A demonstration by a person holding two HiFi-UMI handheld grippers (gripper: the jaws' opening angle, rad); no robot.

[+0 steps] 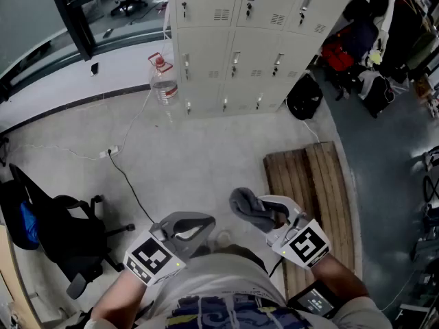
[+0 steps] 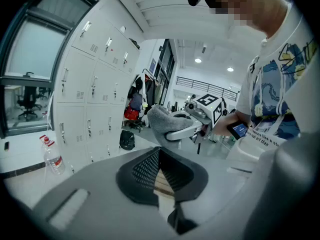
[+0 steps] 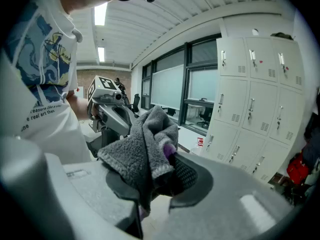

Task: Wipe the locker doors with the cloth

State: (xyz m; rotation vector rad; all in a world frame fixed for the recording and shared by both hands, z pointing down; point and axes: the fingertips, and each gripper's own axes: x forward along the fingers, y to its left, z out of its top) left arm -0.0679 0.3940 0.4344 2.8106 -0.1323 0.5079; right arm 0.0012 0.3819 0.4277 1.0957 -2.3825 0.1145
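Standing against the far wall, the grey lockers fill the top of the head view, where the frame cuts off their upper row and hanging clothes and bags hide their right end. A wooden pallet lies on the floor well in front of the lockers and off to their right, its near end hidden behind the person's right arm. A black office chair stands far from the lockers, out to their front left, partly cut by the frame edge. A black backpack sits at the foot of the lockers' right end, and a clear water bottle with a red cap stands just beside their left corner.

Both tools are held well short of the lockers, touching no door. The left gripper carries nothing: its own view shows its dark pads meeting at the tips, with only a sliver of pallet showing through behind them. The right gripper is clamped on the grey cloth, which bunches up over the jaws and covers most of one pad. A purple patch shows in the folds; I cannot make out what it is.
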